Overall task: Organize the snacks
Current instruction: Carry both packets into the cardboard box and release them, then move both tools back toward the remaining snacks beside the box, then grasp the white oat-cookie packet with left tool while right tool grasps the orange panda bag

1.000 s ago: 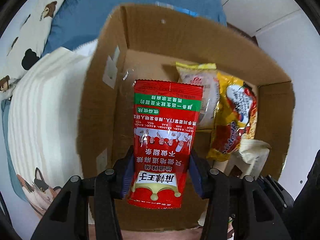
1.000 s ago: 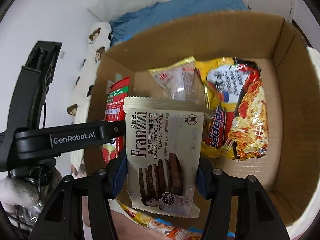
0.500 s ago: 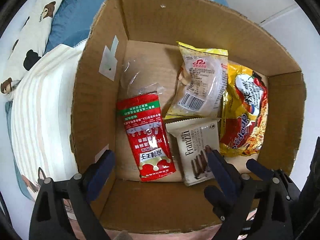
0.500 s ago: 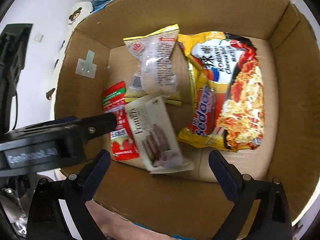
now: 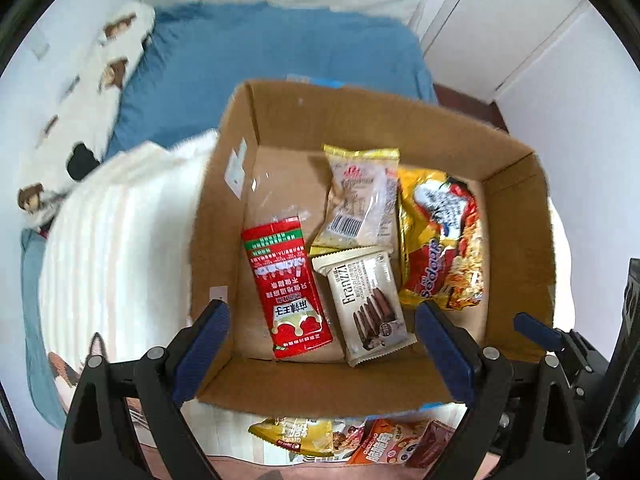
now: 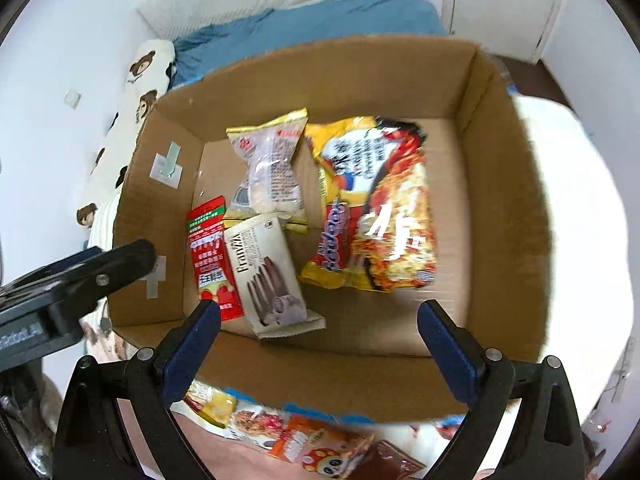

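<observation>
left gripper (image 5: 320, 344): jaws spread wide with nothing between the pads, hanging above the near end of the cardboard box (image 5: 360, 384)
right gripper (image 6: 318, 342): jaws equally wide and empty, over the same near wall of the box
red sachet (image 5: 286, 286): flat on the box floor, just ahead of the left gripper's left pad, long side running away from the jaws
cookie pack (image 5: 366, 302): lying beside the red sachet and touching it, ahead of the left jaws and centred between them; in the right wrist view it sits just past the left pad
pale bun wrapper (image 5: 358, 196): farther from the jaws, its near end overlapped by the cookie pack
noodle packet (image 5: 440, 240): beyond the left gripper's right pad, against the bun wrapper
loose snacks (image 6: 304, 432): still outside the box, below and behind both sets of jaws; edges blurred, so probably three or four packs
handling: all look light, crinkly film packs; slippery, soft, and the noodles and cookies likely crush if squeezed hard
where to hold: I'd pinch a loose pack across its short width near a sealed end, lightly
</observation>
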The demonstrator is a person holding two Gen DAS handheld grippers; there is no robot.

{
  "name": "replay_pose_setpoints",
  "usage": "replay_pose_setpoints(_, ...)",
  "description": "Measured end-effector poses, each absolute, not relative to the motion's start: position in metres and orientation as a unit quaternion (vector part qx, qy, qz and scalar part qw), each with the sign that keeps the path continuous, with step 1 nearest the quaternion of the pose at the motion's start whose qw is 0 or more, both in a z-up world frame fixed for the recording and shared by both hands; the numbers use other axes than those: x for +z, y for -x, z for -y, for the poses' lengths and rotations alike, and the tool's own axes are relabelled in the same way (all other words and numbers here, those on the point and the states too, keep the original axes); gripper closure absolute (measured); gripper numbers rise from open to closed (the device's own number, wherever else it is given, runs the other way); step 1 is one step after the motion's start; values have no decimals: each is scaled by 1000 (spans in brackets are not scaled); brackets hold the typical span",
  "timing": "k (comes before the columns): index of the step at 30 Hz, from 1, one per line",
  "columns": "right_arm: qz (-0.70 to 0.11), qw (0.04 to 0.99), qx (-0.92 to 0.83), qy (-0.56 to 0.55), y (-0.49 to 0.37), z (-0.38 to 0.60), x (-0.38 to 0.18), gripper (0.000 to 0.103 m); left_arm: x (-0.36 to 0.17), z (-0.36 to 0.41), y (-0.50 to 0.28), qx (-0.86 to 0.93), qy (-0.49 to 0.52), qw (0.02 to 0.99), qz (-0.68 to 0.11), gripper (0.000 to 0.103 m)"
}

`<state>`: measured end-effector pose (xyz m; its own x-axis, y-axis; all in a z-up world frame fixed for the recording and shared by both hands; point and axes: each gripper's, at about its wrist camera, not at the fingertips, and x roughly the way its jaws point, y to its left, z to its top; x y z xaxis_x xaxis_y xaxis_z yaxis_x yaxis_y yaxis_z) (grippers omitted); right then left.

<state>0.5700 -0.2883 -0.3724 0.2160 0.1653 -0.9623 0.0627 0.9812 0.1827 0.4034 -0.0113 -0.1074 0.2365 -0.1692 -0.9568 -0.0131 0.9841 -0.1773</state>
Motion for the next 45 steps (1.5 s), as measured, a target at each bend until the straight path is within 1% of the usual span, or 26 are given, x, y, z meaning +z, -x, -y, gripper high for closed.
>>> replay_pose_setpoints(4,-598,797,20,-82,-551,295,-351,3,-82,15,-379,-39,50,815,-576,8)
replay_pose_setpoints(10,-555,828,10,-77,-517,299,-314,2,-50,14,-344,-36,45,843,-536,8)
replay_pose_setpoints(19,-522,850,20,-65,-467,293,-274,2,-24,15,-295,-36,47,863,-503,8)
replay_pose_setpoints(25,-517,849,42,-100,-433,299,-269,2,-16,5,-263,-26,67,867,-494,8)
replay_pose_setpoints(29,-535,835,43,-122,-413,312,-293,3,-36,2,-239,-11,63,861,-504,8)
replay_pose_setpoints(31,-562,816,63,-123,-407,313,-320,9,-60,2,-228,-5,57,850,-524,8)
replay_pose_setpoints(32,-572,808,73,-115,-404,311,-332,26,-73,2,-225,-2,55,843,-535,8)
replay_pose_setpoints(33,-584,801,81,-102,-403,308,-345,41,-87,1,-222,1,54,836,-546,8)
replay_pose_setpoints(35,-609,784,89,-84,-401,302,-371,41,-117,-1,-217,8,59,819,-571,8)
replay_pose_setpoints(38,-646,755,62,-94,-401,310,-411,39,-160,-1,-210,18,58,793,-607,8)
replay_pose_setpoints(39,-656,746,42,-104,-400,317,-422,36,-169,-2,-208,22,55,789,-612,8)
replay_pose_setpoints(40,-662,738,29,-127,-398,324,-430,35,-179,-2,-206,28,49,785,-617,8)
replay_pose_setpoints(42,-655,730,33,-192,-393,336,-440,35,-192,-3,-204,31,48,778,-626,8)
replay_pose_setpoints(43,-647,737,51,-188,-393,332,-440,35,-199,-5,-203,31,52,771,-634,8)
replay_pose_setpoints(45,-648,746,94,-124,-397,310,-441,35,-206,-9,-204,31,53,766,-640,8)
